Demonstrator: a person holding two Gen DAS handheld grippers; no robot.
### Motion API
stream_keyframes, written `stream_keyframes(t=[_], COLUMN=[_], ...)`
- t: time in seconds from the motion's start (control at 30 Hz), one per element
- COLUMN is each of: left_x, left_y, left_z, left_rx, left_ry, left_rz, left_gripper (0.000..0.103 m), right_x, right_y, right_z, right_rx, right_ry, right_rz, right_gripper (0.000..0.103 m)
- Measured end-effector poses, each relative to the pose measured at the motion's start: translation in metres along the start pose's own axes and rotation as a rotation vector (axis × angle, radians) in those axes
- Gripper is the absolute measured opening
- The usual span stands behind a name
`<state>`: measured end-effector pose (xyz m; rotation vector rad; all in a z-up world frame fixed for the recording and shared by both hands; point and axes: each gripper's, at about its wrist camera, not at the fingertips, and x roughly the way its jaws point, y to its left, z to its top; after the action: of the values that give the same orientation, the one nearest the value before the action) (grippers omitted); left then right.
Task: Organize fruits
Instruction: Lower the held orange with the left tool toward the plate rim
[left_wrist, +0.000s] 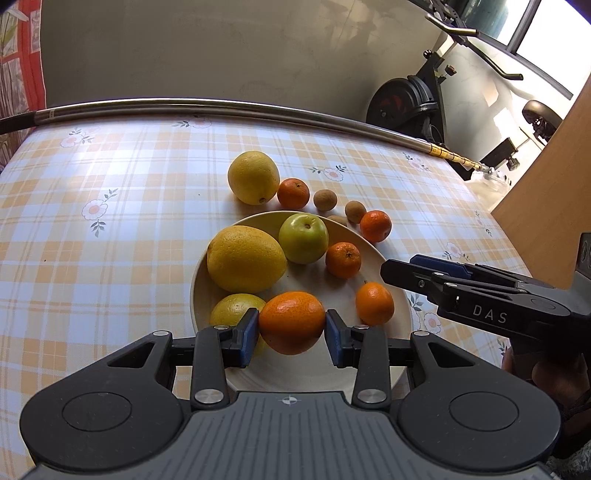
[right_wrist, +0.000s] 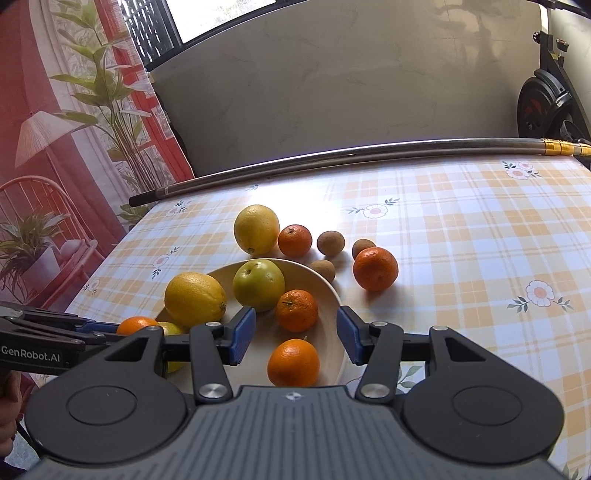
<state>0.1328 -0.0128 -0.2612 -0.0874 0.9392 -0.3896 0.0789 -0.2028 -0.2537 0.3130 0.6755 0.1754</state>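
My left gripper (left_wrist: 291, 328) is shut on an orange (left_wrist: 291, 322) and holds it over the near part of the cream plate (left_wrist: 400, 295). The plate holds a big lemon (left_wrist: 245, 259), a second lemon (left_wrist: 232, 309) at its left rim, a green apple (left_wrist: 303, 238) and two mandarins (left_wrist: 343, 259) (left_wrist: 374, 303). My right gripper (right_wrist: 295, 334) is open and empty above the plate's right side (right_wrist: 332, 295), over a mandarin (right_wrist: 293, 362). On the cloth behind the plate lie a lemon (left_wrist: 253, 177), two mandarins (left_wrist: 293, 193) (left_wrist: 375, 225) and three small brown fruits (left_wrist: 325, 199).
A metal pole (left_wrist: 221, 107) lies along the table's far edge. An exercise bike (left_wrist: 413, 99) stands behind at the right, a wooden panel (left_wrist: 554, 184) at the right side. A curtain (right_wrist: 55, 147) hangs at the left. The checked tablecloth (right_wrist: 461, 240) stretches right of the fruit.
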Motion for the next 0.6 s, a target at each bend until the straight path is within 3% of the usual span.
stream_keyframes(t=[0.33, 0.6], left_x=[0.003, 0.011], left_y=[0.0, 0.003], left_z=[-0.017, -0.019], left_rx=[-0.018, -0.015], left_ry=[0.03, 0.066], left_rz=[-0.003, 0.04], left_gripper=[0.04, 0.04], right_x=[-0.008, -0.01], right_y=[-0.002, -0.005], right_z=[-0.013, -0.014], right_rx=[0.03, 0.042], right_ry=[-0.011, -0.015], right_rz=[0.015, 0.016], right_gripper=[0.053, 0.053])
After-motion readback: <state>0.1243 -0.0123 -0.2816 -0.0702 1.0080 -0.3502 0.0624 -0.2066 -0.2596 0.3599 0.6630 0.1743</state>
